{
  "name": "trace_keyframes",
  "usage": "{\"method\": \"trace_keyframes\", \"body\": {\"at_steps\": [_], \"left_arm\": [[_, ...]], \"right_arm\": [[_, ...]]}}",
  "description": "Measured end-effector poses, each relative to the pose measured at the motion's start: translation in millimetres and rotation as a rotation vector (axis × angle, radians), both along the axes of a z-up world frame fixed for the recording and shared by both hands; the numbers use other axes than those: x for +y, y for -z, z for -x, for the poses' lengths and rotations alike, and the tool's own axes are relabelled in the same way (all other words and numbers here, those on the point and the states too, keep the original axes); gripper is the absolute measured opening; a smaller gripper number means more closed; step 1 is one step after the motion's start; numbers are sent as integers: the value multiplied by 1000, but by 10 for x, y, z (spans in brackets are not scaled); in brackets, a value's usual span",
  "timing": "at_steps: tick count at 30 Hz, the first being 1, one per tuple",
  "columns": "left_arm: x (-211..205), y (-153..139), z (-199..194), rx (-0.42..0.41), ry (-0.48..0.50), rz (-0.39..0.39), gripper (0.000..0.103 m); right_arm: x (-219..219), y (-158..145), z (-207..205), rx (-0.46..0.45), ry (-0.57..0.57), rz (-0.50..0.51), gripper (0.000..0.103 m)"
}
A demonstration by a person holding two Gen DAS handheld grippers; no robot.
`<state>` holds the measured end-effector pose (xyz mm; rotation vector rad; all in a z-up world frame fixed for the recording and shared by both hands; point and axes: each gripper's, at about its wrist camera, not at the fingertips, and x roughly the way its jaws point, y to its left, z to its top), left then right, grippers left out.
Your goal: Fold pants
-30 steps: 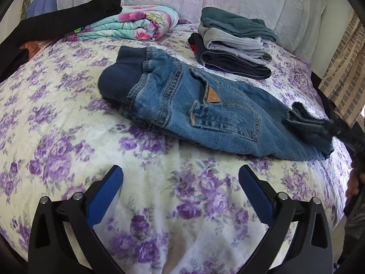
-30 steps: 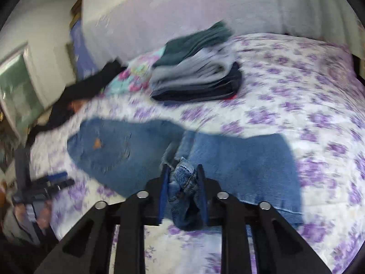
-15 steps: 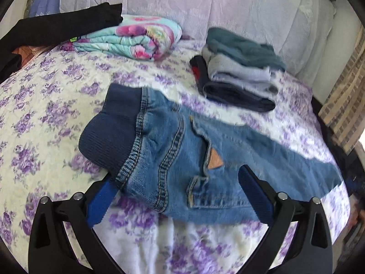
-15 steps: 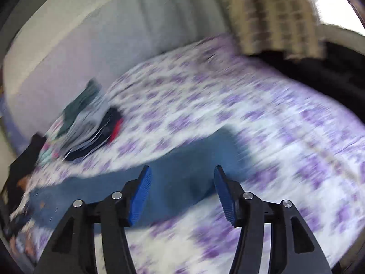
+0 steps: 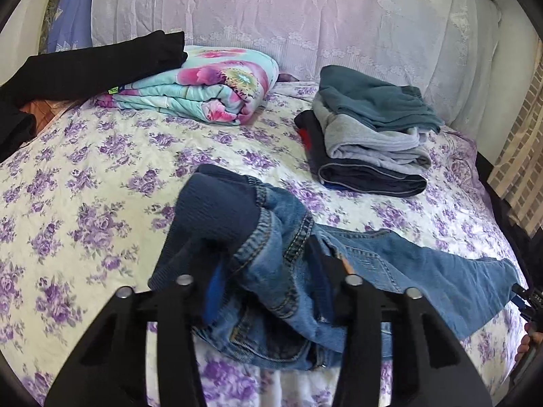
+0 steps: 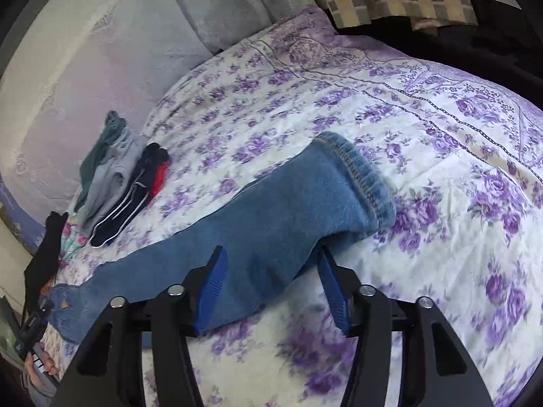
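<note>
1. We saw the jeans (image 5: pixel 390 264) lying across the bed (image 5: pixel 85 183), on its purple-flowered cover, with the waist end toward our left tool (image 5: pixel 268 291) and one leg stretched away to the right.
2. Our left tool had closed in on the waist end of the jeans: bunched denim and the dark navy waistband (image 5: pixel 213 210) filled the gap between its two fingers and rose in a hump above them.
3. The blue pad of the left finger (image 5: pixel 214 291) showed against the cloth; the right finger's pad was hidden by denim.
4. In the right wrist view, the leg of the jeans (image 6: pixel 288 217) ran flat from the left tool at the far left edge up to its stitched hem (image 6: pixel 359 173).
5. Our right tool (image 6: pixel 271 291) stood wide open, holding nothing, with the leg passing between its blue pads (image 6: pixel 212 281).
6. We could not tell whether those pads touched the cloth.
7. A stack of folded clothes (image 5: pixel 370 135), teal on grey on dark navy, sat behind the jeans, apart from them.
8. A rolled flowered blanket (image 5: pixel 203 88) lay near the headboard, with a black garment (image 5: pixel 91 64) draped over its left end.
</note>
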<state>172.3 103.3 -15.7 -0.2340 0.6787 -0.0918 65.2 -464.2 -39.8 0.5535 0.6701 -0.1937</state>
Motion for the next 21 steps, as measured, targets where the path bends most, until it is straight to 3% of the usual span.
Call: {"method": "trace_keyframes", "body": {"at_steps": [2, 5, 10, 14, 19, 20, 21], "left_arm": [[65, -28, -52, 5, 0, 28, 33], [74, -93, -231, 3, 6, 7, 33], [63, -229, -771, -2, -19, 20, 33], [85, -262, -1275, 45, -47, 63, 34], [171, -67, -1829, 176, -130, 117, 36], [175, -36, -1874, 204, -126, 114, 38], [189, -27, -1865, 214, -118, 109, 49]], "right_arm": [[-7, -30, -31, -27, -22, -8, 26], [-13, -136, -183, -59, -69, -15, 8], [-205, -444, -659, -116, -90, -64, 7], [-353, -603, -1383, -105, -98, -99, 6], [-449, -389, -2301, 14, -80, -100, 8], [-445, -333, -2408, 31, -88, -97, 11], [-429, -303, -2434, 35, -85, -92, 14]]}}
